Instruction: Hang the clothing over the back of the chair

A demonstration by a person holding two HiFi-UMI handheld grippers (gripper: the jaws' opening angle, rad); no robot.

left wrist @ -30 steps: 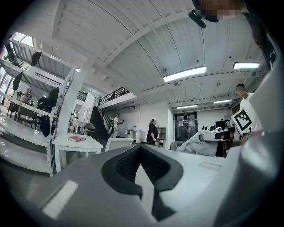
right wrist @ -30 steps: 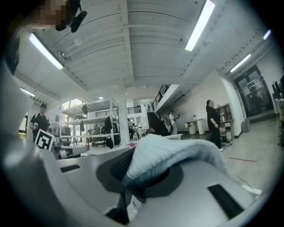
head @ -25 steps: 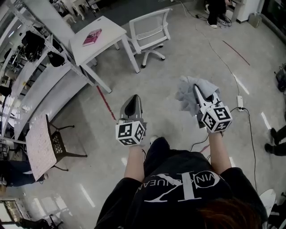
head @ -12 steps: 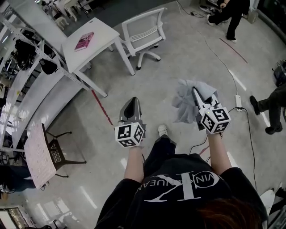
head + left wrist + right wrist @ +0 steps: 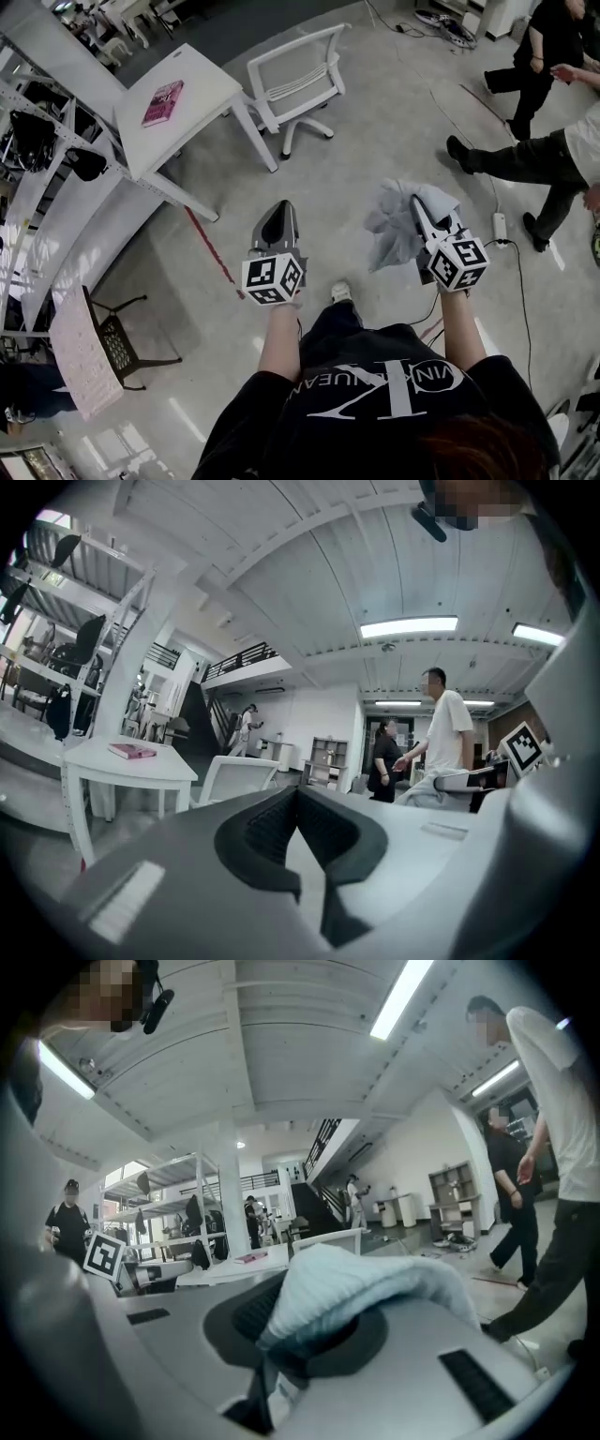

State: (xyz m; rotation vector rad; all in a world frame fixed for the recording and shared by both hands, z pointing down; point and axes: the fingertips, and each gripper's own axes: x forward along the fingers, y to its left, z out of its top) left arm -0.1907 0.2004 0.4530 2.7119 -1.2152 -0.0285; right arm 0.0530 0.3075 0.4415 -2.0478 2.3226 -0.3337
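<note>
Grey glossy floor (image 5: 375,150) fills the head view. A white table (image 5: 211,89) sits upper left w/ a pink book (image 5: 162,101) on it, and the white chair (image 5: 295,80) stands just beside the table at top centre, well apart from both grippers. Metal shelving (image 5: 37,141) runs down the left edge. Two people (image 5: 534,150) stand upper right, and a power strip (image 5: 500,228) lies on the floor at right. The left gripper (image 5: 277,214) is centre-left of frame, jaws together, nothing in them. The right gripper (image 5: 417,204) is centre-right, clamped on the pale grey clothing (image 5: 394,230), which is bunched round the jaws and hangs to their left.

Left gripper view: the left gripper (image 5: 298,797) has its dark pads meeting at the tips, empty. Beyond are the table (image 5: 141,769) w/ the book (image 5: 131,751) at left and the chair (image 5: 234,778) just left of centre. A person in a white shirt (image 5: 450,733) stands at right.

Right gripper view: the right gripper (image 5: 286,1330) is nearly closed, pinching the clothing (image 5: 366,1288). The fabric is heaped over the pads and spills to the right. The chair (image 5: 328,1238) back pokes up behind the fabric, mid-frame, and a person (image 5: 553,1147) is at the right edge
</note>
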